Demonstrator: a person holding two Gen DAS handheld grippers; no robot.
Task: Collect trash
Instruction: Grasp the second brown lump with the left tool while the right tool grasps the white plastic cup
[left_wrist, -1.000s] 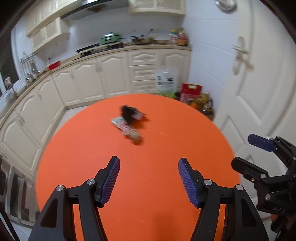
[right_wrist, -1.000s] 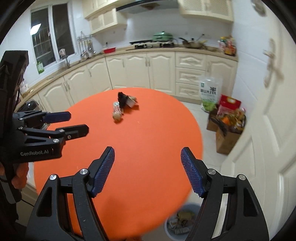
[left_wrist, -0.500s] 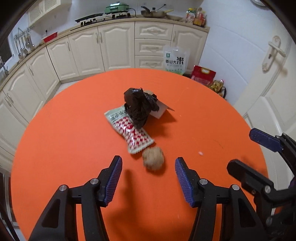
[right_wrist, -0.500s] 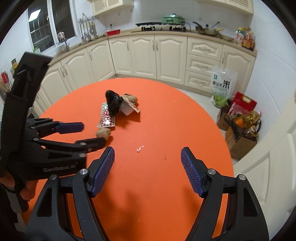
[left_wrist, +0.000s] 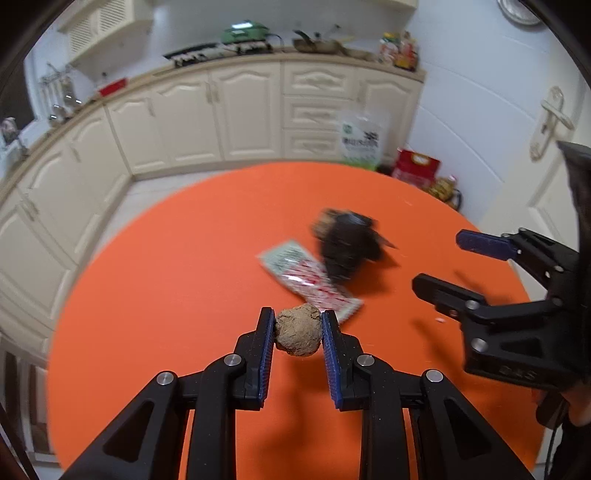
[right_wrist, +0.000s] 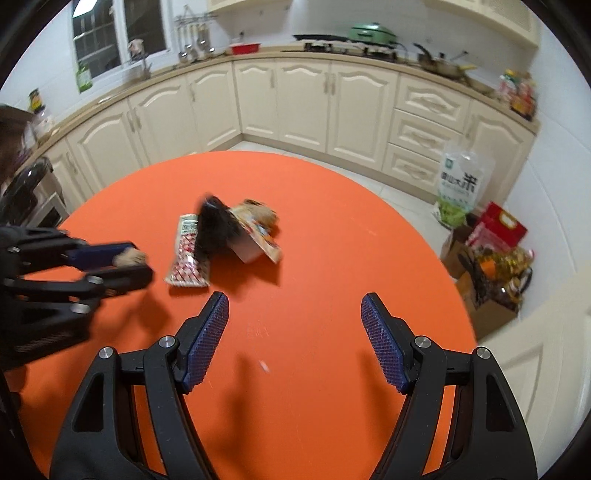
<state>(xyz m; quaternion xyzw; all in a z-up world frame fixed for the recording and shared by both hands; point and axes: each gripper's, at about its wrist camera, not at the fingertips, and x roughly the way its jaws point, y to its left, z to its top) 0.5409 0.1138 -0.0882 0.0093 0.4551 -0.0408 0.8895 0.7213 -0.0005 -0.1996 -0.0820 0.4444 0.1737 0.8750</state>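
Orange table (right_wrist: 332, 258), trash clustered mid-left, bare toward its right edge.
Left gripper (left_wrist: 297, 325) jaws, just closing, pinch a brown ball (left_wrist: 298, 329); right gripper (right_wrist: 294, 317) jaws spread over bare surface.

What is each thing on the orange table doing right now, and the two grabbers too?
left gripper: its jaws have just been closing, pads now pressed on the brown ball
brown ball: pinched between the pads
right gripper: open, nothing in it, over the table
red-and-white wrapper: lying flat
black bag: crumpled, heaped beside the wrapper
orange table: trash still on it
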